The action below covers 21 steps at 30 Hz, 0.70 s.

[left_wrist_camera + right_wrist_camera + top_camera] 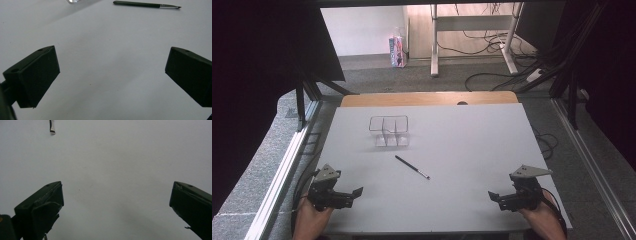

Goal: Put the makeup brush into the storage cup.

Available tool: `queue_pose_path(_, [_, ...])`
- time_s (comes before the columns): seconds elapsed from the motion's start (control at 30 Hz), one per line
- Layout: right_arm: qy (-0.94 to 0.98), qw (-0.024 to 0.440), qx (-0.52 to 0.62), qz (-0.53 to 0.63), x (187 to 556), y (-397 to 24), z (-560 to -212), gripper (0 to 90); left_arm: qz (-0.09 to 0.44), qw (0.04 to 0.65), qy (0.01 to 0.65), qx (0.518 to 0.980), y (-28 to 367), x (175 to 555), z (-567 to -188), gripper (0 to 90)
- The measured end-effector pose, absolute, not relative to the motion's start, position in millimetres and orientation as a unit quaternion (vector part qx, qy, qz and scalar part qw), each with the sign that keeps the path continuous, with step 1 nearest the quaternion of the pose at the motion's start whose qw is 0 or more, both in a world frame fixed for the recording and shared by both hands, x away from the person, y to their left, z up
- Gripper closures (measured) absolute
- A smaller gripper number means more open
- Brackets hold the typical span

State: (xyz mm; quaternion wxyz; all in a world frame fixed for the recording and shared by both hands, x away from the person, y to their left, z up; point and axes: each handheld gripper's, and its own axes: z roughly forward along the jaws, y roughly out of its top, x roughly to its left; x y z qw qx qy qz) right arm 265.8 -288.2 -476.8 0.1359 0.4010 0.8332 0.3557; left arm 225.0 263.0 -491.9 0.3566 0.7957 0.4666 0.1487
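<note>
- Clear divided organizer (389,131) sitting mid-counter (472,150), compartments looking empty.
- Thin dark brush (412,167) lying just in front of it, apart.
- I am holding my left hand-held gripper (353,193) and right hand-held gripper (495,196) wide open, gripping nothing, hovering at the near corners.

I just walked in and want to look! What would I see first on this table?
First, the thin dark brush lying alone in the middle of the grey table. Just behind it stands a clear box split into compartments. At the near corners wait the left gripper and right gripper, both open and holding nothing.
</note>
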Motion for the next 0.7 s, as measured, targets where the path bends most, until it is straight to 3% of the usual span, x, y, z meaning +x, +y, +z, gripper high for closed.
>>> queue_pose_path(0.7, [0.846, 0.147, 0.393, 0.328, 265, -283, -478, 0.0, 0.136, 0.336, 0.443, 0.82, 246, 248, -484, 0.0])
